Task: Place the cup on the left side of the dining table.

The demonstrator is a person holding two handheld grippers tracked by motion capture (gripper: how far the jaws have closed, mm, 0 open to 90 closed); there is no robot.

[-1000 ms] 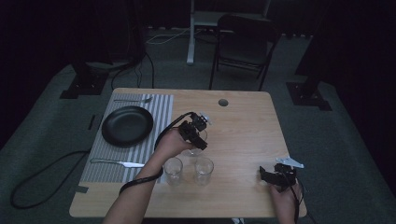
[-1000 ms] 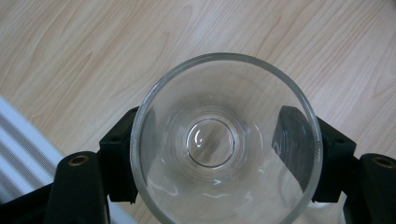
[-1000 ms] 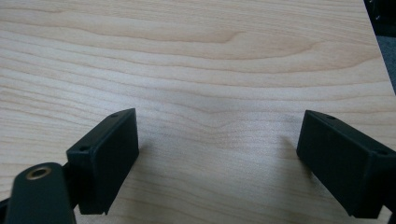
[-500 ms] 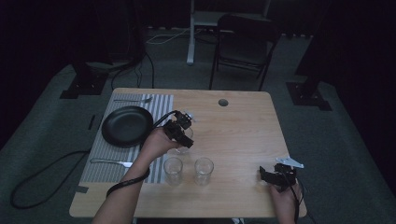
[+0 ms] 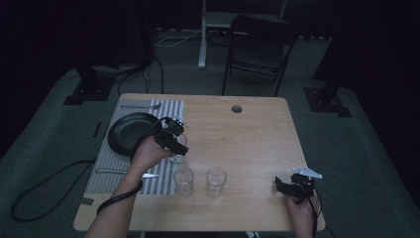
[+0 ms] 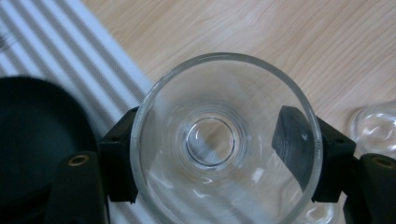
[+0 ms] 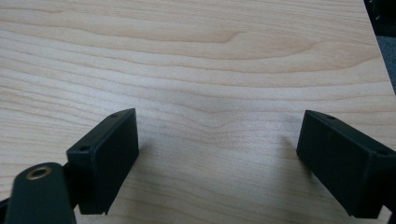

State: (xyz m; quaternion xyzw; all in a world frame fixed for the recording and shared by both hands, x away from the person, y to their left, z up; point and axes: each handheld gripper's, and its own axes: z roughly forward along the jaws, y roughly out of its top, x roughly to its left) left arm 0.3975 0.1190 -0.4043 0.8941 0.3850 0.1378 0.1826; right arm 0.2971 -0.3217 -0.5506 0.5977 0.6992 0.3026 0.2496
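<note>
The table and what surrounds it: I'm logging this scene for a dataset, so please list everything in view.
Table: one, light wood, centre.
Placemat: one, grey-striped, table's left side.
Plate: one, black, on placemat.
Glasses: three, clear; two standing at the near edge, one between the left gripper's fingers.
Fork: one, silver, placemat's far end.
Knife: one, silver, placemat's near end.
Chair: one, black, beyond table.
Left gripper: black, shut on glass.
Right gripper: black, open, near right edge.
</note>
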